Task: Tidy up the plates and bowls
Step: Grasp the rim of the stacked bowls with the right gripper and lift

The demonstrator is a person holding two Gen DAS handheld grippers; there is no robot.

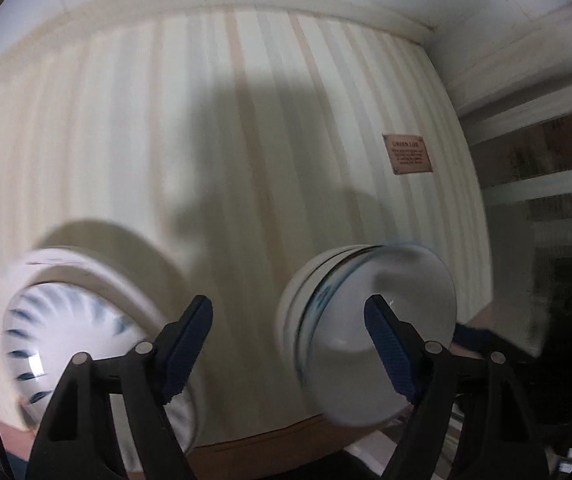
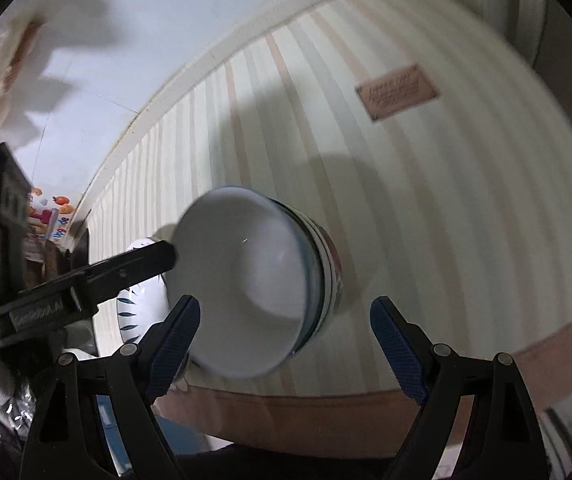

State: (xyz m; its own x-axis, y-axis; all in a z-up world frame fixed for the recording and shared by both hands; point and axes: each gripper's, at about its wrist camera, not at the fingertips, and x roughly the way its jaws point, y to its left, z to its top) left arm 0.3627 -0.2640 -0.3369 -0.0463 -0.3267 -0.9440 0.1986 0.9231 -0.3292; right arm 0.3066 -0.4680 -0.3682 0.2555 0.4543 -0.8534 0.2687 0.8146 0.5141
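Note:
A stack of white bowls with blue bands [image 1: 370, 320] stands on the striped table; it also shows in the right wrist view [image 2: 253, 284]. A white plate with blue radial marks [image 1: 69, 332] lies to its left, partly seen in the right wrist view [image 2: 133, 316]. My left gripper [image 1: 290, 340] is open, its right finger in front of the bowl stack, the plate behind its left finger. My right gripper [image 2: 286, 336] is open just in front of the bowls, touching nothing. The left gripper's finger [image 2: 125, 268] reaches toward the stack's rim.
The cream striped tabletop [image 1: 205, 140] carries a small brown label [image 1: 408, 154]. Its brown front edge [image 2: 326, 412] is close below the grippers. A white wall and colourful items [image 2: 49, 216] lie to the far left; dark furniture stands at the right [image 1: 558, 280].

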